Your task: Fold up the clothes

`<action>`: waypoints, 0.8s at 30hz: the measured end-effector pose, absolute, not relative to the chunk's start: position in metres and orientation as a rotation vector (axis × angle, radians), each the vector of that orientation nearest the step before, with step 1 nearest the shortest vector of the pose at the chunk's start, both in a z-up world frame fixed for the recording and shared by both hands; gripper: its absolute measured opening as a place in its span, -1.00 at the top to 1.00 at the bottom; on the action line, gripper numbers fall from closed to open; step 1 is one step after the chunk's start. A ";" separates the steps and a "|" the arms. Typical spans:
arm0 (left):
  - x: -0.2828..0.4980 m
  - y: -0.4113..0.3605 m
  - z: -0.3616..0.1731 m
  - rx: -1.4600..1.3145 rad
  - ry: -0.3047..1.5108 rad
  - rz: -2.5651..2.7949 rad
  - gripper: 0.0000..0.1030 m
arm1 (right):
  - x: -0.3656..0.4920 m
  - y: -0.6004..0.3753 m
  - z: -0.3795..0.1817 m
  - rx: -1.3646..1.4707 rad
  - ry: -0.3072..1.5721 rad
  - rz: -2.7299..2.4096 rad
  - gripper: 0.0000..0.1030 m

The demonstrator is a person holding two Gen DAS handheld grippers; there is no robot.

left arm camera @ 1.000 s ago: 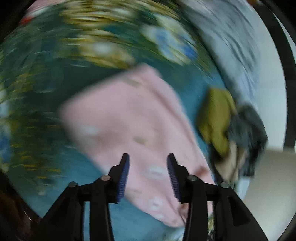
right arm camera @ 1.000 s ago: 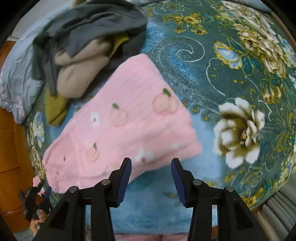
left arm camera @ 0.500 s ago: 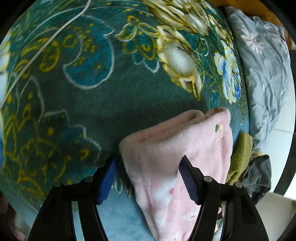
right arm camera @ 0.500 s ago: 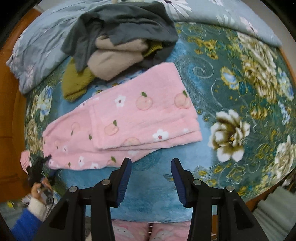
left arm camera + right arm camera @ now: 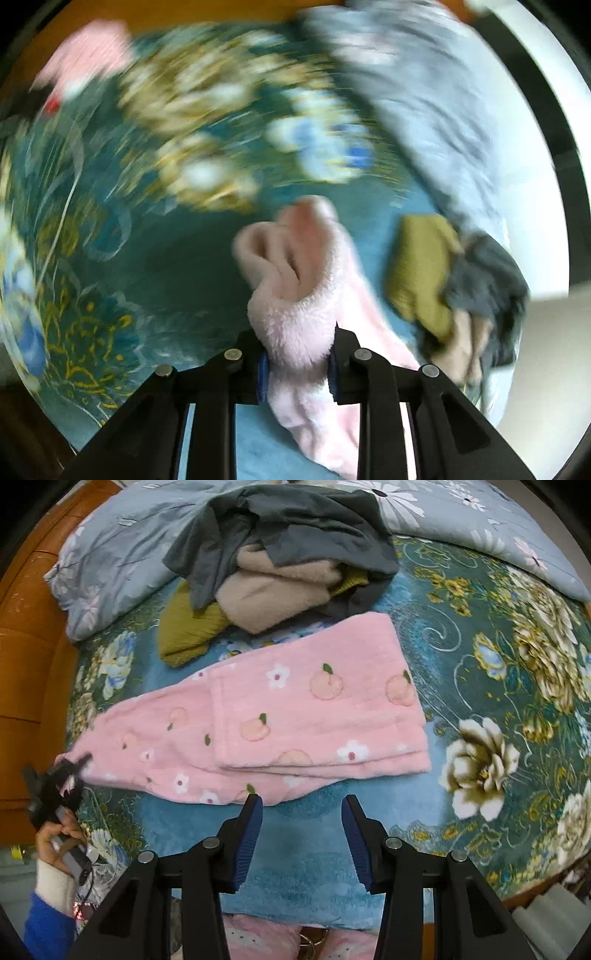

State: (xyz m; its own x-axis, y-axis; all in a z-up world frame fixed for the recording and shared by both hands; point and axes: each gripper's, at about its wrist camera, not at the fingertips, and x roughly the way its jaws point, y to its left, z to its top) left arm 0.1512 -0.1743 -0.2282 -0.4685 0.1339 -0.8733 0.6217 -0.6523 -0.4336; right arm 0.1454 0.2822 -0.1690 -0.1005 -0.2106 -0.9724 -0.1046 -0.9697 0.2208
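Left gripper now clamped on the cuff end of the pink fleece pants; right gripper idle, jaws spread.

Half a second ago the left jaws were wide around that pink end, nothing pinched; now fleece is bunched tight between them and the left view is motion-blurred, so likely lifting already. In the right view the pants lie mid-frame on the floral blanket, folded lengthwise, one end doubled over on the right half, long tail running to lower left where the left gripper holds it. Right gripper hangs over bare blanket just below the pants' near edge, touching nothing. Unfolded pile of clothes sits upper centre, touching the pants' far edge. My read: next fold brings the tail across the doubled part; watch that the layers don't slide.
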 end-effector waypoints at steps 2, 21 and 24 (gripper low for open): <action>0.134 -0.139 -0.198 1.418 1.002 -2.297 0.52 | 0.146 0.289 -0.171 2.031 -0.370 -2.241 0.06; 0.073 0.290 -0.218 2.012 0.153 -2.428 0.50 | 0.164 0.496 -0.224 1.975 -0.720 -2.265 0.06; 0.082 0.315 -0.232 2.065 0.021 -2.374 0.48 | 0.173 0.521 -0.233 2.011 -0.747 -2.274 0.06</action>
State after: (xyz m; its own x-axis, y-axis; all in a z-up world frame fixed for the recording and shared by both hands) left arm 0.0818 0.3155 -0.2320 -0.1388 0.0126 -0.9902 0.0049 -0.9999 -0.0134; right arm 0.1726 0.5208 -0.2327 -0.1724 -0.3184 -0.9322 -0.2961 -0.8858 0.3573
